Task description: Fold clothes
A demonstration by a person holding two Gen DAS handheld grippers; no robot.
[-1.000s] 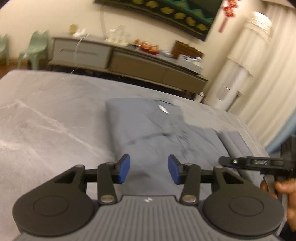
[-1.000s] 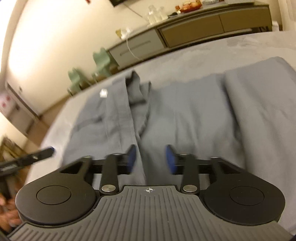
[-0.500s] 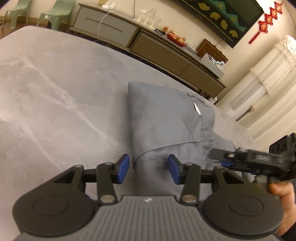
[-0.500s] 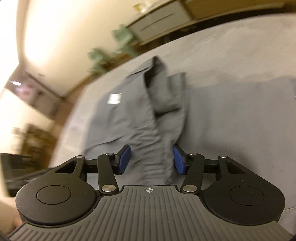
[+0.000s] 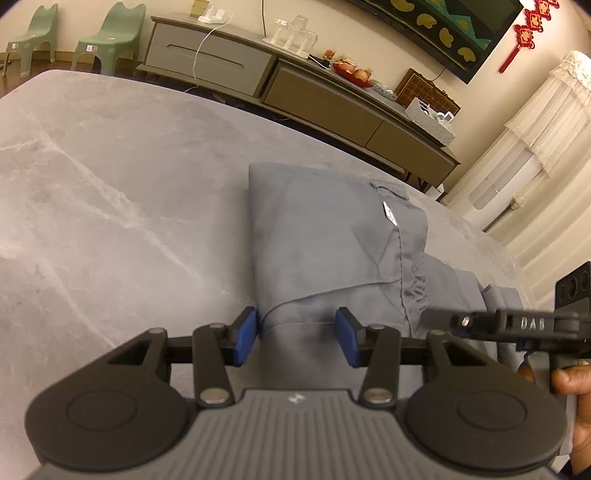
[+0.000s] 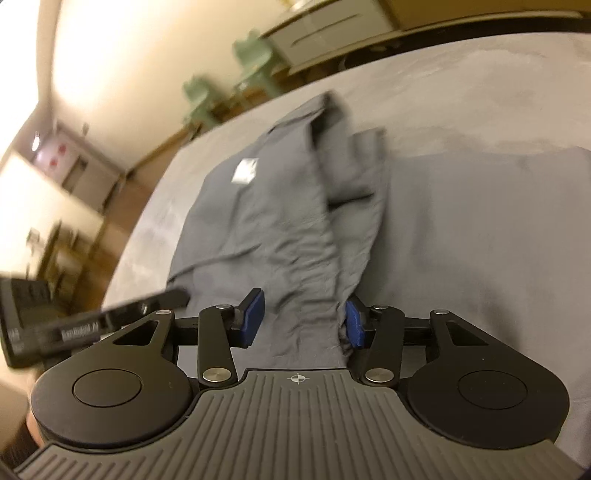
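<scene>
Left wrist, creased grey shirt (image 5: pixel 325 236) on velvety bed (image 5: pixel 110 192), both jaws parted, right's just narrowing.

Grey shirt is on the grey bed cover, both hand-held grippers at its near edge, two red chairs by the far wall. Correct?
Not quite: the chairs are pale green, not red, as the left wrist view shows. The rest holds: grey shirt on the grey bed cover, left hand-held gripper and right hand-held gripper at its near edge.

cream walls (image 5: pixel 110 11) under warm light. long low sideboard (image 5: pixel 295 85) along far wall (grey drawers left, brown right), clutter on top. two pale green chairs (image 5: pixel 107 35) beside it. white curtains (image 5: pixel 546 155) at right. red knot ornament (image 5: pixel 526 31) hanging.
</scene>
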